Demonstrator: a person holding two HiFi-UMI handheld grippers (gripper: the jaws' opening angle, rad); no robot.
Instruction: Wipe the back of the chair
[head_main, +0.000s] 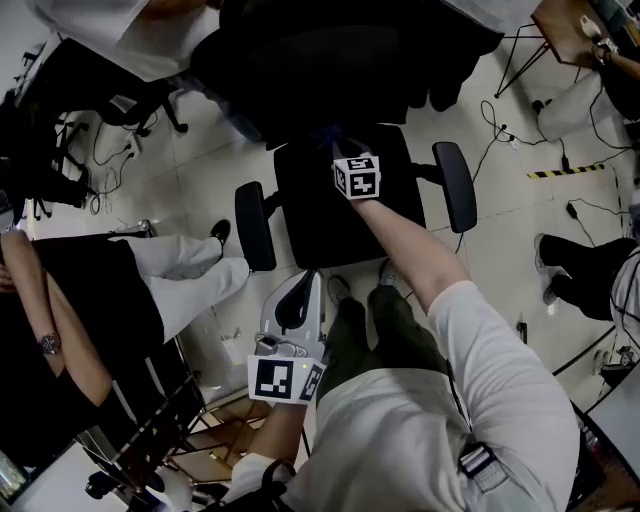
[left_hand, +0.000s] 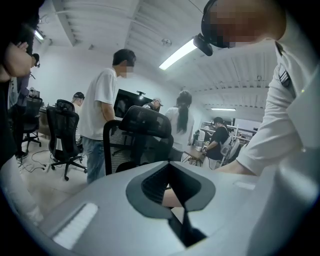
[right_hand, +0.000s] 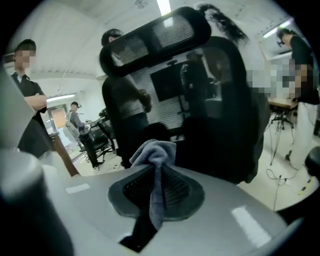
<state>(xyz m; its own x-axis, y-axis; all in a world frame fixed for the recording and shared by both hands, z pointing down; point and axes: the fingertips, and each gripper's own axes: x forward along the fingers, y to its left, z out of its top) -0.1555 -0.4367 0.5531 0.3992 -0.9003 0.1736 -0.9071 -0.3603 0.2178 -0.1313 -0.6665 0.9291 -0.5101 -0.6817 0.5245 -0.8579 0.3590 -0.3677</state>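
A black office chair (head_main: 330, 215) stands in front of me, seen from above with both armrests out. Its mesh back and headrest (right_hand: 155, 37) fill the right gripper view. My right gripper (right_hand: 157, 162) is shut on a blue-grey cloth (right_hand: 154, 150), whose bunched end sticks out past the jaws close to the lower chair back; whether it touches is unclear. In the head view the right gripper (head_main: 345, 155) reaches over the seat towards the backrest. My left gripper (head_main: 305, 285) hangs back near my legs, shut with nothing in it, and its view (left_hand: 172, 175) faces the chair (left_hand: 145, 125) from the side.
People stand close around: one in white trousers (head_main: 195, 265) at the left, another in a white shirt (left_hand: 102, 107). A second black chair (left_hand: 62, 130) is further off. Cables (head_main: 500, 120) and yellow-black tape (head_main: 565, 172) lie on the floor to the right.
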